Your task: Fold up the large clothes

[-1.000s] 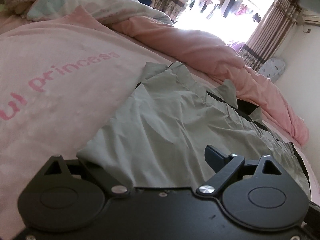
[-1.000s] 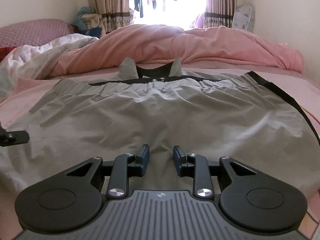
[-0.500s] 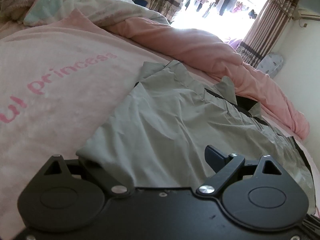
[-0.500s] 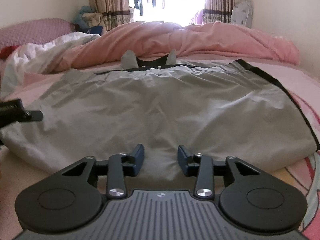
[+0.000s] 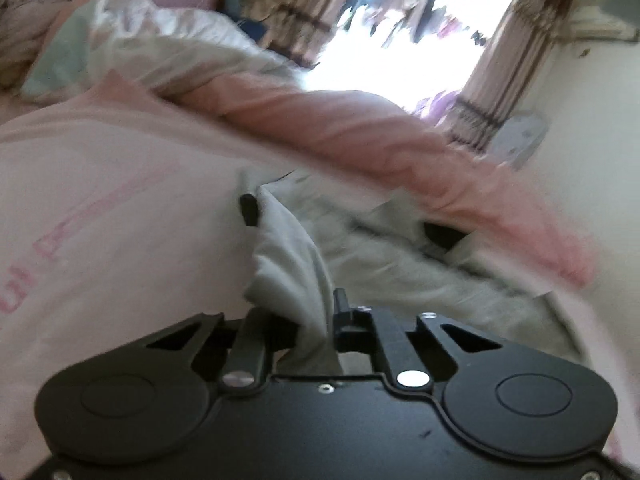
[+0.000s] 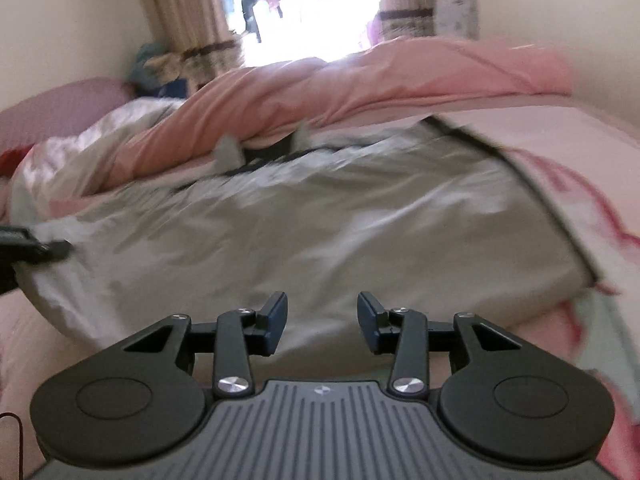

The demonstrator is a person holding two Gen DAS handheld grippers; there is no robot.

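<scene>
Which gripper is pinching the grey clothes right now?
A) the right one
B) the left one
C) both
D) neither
B: the left gripper has a bunch of the grey garment squeezed between its fingers, while the right gripper is open with nothing between its fingers.

Bright window (image 6: pixel 308 4), striped curtains (image 6: pixel 180 20), cream walls (image 6: pixel 560 8), pink bed (image 5: pixel 100 200).

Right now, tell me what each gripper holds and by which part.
The left gripper holds the grey garment, pinched at a bunched fold of its near left edge. The right gripper is open and holds nothing.
</scene>
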